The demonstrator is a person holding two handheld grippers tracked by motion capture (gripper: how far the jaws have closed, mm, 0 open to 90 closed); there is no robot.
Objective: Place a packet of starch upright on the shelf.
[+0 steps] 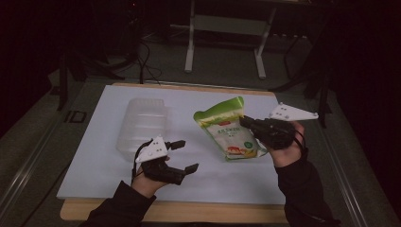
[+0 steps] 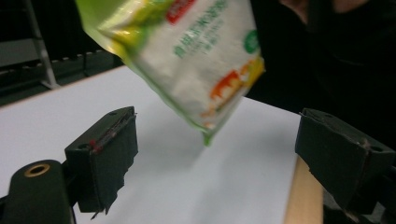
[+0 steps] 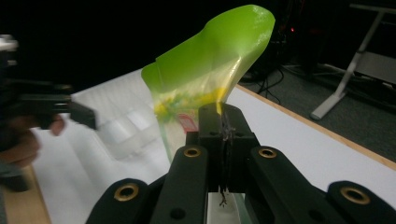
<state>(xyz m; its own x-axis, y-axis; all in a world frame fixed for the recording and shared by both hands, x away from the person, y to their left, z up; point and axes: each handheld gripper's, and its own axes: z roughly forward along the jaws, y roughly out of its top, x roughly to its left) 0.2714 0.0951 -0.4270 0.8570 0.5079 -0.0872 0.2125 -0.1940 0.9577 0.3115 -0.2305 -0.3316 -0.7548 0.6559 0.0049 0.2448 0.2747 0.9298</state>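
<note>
My right gripper jaws clamped on snack bag edge, apparently thin hold; bag may slip. My left gripper jaws wide, empty.

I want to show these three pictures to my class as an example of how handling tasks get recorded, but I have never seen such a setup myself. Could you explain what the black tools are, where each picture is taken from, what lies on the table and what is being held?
No robot here: a person holds a hand tool with two black jaws in each hand. One picture looks down from above the table; the other two come from small cameras riding on each tool, looking along its jaws.

On the white table top lies a clear plastic container.

The right gripper is shut on a green and white food pouch and holds it up off the table; its own view shows the jaws pinched on the pouch's edge. The left gripper is open and empty, with the pouch in front of its spread jaws in its own view.
</note>
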